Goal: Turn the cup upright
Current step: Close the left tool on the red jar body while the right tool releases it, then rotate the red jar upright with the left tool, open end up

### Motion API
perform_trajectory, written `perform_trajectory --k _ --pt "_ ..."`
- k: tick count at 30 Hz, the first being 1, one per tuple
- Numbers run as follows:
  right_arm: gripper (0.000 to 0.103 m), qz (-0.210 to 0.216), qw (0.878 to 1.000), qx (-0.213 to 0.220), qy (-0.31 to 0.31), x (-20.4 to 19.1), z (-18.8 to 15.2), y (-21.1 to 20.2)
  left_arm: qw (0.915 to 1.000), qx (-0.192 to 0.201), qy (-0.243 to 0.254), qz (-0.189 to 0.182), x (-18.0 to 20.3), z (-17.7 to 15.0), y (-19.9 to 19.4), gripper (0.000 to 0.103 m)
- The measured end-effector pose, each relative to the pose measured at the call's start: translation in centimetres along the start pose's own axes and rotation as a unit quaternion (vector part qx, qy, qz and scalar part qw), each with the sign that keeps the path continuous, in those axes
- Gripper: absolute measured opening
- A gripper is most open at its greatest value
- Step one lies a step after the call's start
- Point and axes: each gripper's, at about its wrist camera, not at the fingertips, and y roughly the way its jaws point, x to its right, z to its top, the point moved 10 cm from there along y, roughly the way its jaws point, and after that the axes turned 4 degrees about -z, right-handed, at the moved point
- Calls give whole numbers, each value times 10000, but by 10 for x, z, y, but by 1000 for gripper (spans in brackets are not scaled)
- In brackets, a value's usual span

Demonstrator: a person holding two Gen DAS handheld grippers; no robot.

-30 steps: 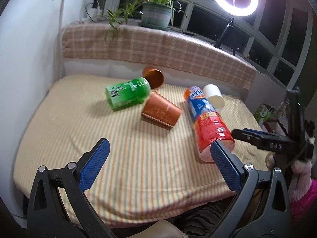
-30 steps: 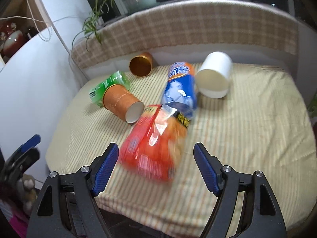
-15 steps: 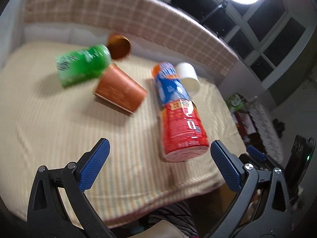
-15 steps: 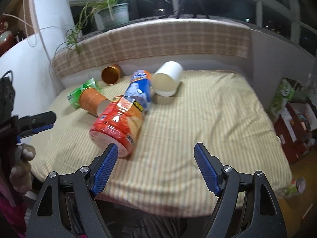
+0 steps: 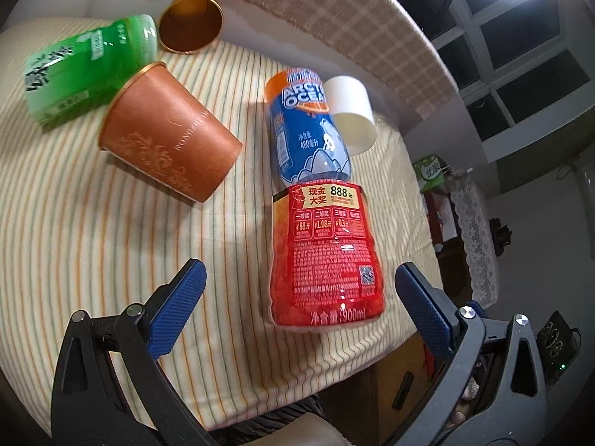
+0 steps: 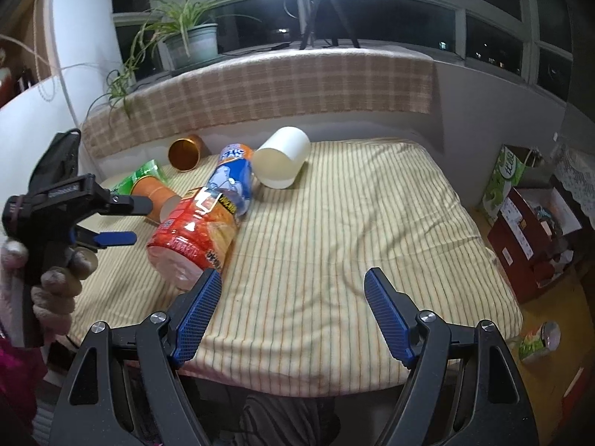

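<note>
My left gripper (image 5: 297, 304) hung with jaws apart at the bed's (image 5: 93, 245) near edge; the red cup (image 5: 323, 256) lay on its side directly ahead, long axis pointing away. My right gripper (image 6: 290, 312), also apart and empty, stood farther right.
</note>
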Motion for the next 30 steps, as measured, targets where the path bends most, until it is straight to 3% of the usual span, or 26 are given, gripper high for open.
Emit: perform_trajectory --k 13,21,30 --pt "79 -46 9997 -68 212 17 -4 7 9997 -214 105 96 11 1 24 102" --pt "79 -84 9996 -68 273 24 -5 10 9992 -351 158 95 16 -2 38 84" --pt "79 -174 9987 -99 465 38 -8 13 9987 -215 399 216 23 -5 34 81"
